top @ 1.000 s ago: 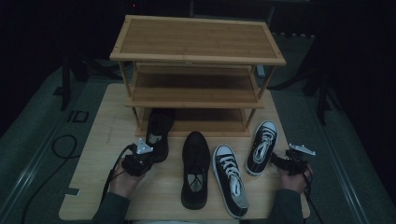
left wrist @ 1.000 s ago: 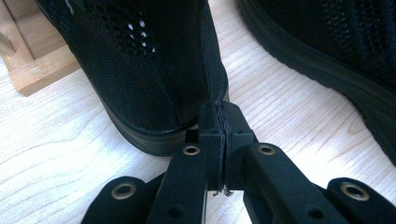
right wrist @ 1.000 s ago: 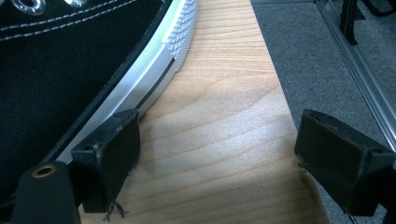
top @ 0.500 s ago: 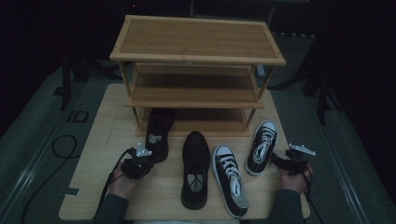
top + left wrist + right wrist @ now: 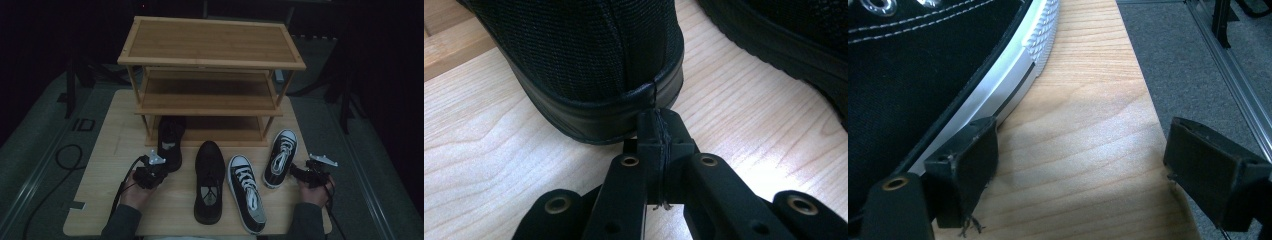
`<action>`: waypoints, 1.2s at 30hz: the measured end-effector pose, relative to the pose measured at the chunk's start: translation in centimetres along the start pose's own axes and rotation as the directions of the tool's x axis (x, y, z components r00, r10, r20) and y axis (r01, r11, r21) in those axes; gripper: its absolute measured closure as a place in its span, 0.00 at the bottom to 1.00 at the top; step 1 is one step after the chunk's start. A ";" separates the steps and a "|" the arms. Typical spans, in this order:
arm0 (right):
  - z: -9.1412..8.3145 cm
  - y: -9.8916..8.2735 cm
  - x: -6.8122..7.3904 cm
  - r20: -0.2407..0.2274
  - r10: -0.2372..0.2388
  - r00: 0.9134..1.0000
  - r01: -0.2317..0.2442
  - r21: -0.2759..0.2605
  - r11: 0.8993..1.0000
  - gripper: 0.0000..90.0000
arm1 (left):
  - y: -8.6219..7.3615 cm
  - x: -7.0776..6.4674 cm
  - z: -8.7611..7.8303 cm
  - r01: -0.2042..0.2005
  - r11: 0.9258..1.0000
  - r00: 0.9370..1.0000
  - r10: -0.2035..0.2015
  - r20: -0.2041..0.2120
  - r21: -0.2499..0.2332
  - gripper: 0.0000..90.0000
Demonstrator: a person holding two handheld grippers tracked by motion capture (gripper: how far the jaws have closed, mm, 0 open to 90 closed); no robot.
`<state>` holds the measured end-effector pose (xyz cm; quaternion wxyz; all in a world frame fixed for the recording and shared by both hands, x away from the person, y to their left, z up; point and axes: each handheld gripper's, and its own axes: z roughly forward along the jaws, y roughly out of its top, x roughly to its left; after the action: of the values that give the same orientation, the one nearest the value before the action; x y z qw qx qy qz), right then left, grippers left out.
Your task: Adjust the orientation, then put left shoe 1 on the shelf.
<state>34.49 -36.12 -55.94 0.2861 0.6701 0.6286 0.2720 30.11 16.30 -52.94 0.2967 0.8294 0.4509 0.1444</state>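
My left gripper (image 5: 659,125) is shut with nothing between its jaws, and its tips sit right at the heel of a black shoe (image 5: 589,60). In the high view the left gripper (image 5: 159,170) lies behind that black shoe (image 5: 170,140), whose toe reaches under the wooden rack (image 5: 210,65). My right gripper (image 5: 1083,150) stands wide open over bare table, its left jaw beside the white sole of a black canvas sneaker (image 5: 923,75). From above, the right gripper (image 5: 295,172) is just right of that sneaker (image 5: 281,157).
A second black shoe (image 5: 209,180) and a second sneaker (image 5: 246,192) lie side by side mid-table. The three-tier rack stands at the back of the wooden tabletop (image 5: 100,200). Another black shoe's edge (image 5: 784,40) is close on the right. The table edge and grey floor (image 5: 1198,65) are near my right gripper.
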 end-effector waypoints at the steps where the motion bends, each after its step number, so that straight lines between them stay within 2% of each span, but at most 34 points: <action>1: 0.0 0.0 0.0 0.000 0.000 1.000 0.000 0.000 1.000 0.16 | 0.0 0.0 0.0 0.000 1.000 1.000 0.000 0.003 -0.001 0.99; 9: 0.0 0.0 0.0 0.000 0.001 1.000 -0.001 0.000 1.000 0.16 | 0.6 0.3 -0.2 0.013 1.000 1.000 -0.013 -0.010 -0.019 0.99; 11: 0.0 0.0 0.0 0.000 0.000 1.000 0.000 0.000 1.000 0.16 | 0.9 0.5 -0.2 0.017 1.000 1.000 -0.017 -0.024 -0.023 0.99; 21: 0.0 0.0 0.0 0.000 0.001 1.000 -0.001 0.000 1.000 0.16 | 1.1 1.1 -0.3 0.033 0.999 0.999 -0.034 -0.026 -0.023 0.99; 27: 0.0 0.0 0.0 0.000 0.001 1.000 -0.001 0.000 1.000 0.16 | 1.3 1.2 -0.4 0.023 1.000 0.999 -0.024 -0.024 -0.020 1.00; 31: 0.0 0.0 0.0 0.000 0.000 1.000 0.000 0.000 1.000 0.16 | 1.7 1.6 -0.3 0.047 0.998 0.997 -0.048 -0.053 -0.035 0.99; 36: 0.0 0.0 0.0 0.000 0.001 1.000 -0.001 0.000 1.000 0.16 | 2.6 1.6 0.4 0.031 0.999 0.997 -0.033 -0.063 -0.037 0.99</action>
<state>34.49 -36.11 -55.94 0.2859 0.6704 0.6284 0.2720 32.86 16.41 -51.68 0.2993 0.8116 0.4708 0.1737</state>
